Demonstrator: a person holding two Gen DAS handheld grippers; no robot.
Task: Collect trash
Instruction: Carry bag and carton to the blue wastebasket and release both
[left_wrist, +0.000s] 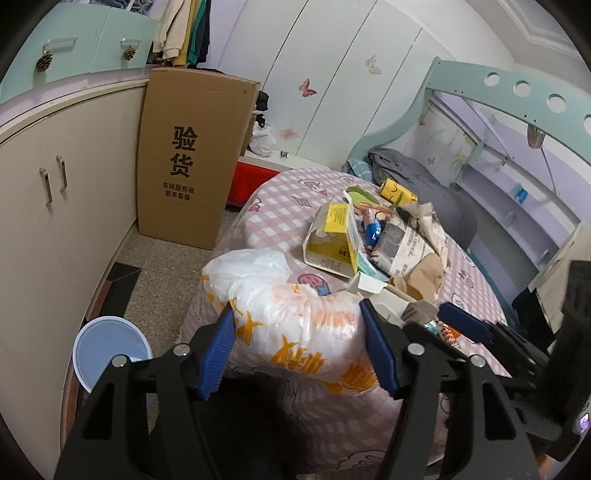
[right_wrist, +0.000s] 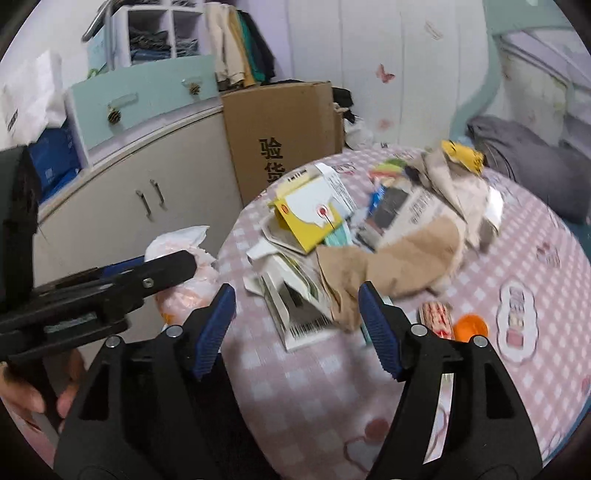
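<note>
**Gathering the bed's litter: bag in place, pile still waiting**

Your left gripper (left_wrist: 297, 347) has its jaws wide apart on either side of the white plastic bag (left_wrist: 291, 314), which lies at the near edge of the bed (left_wrist: 280, 206), bulging and printed in orange. Whether the pads actually touch the bag, I cannot tell; nothing shows it being squeezed.

Your right gripper (right_wrist: 297, 332) is also spread open and empty, hovering above the near part of the bed, pointed at a white carton with a barcode (right_wrist: 295, 310) and a crumpled brown paper (right_wrist: 388, 266).

Judging by what lies about, most of the work remains. The trash pile (left_wrist: 376, 236) sits in the middle of the bed: a yellow box (left_wrist: 332, 236), newspaper (left_wrist: 413, 243) and wrappers. An orange scrap (right_wrist: 471, 326) and a striped wrapper (right_wrist: 437, 317) lie apart, toward the bed's right edge.
</note>
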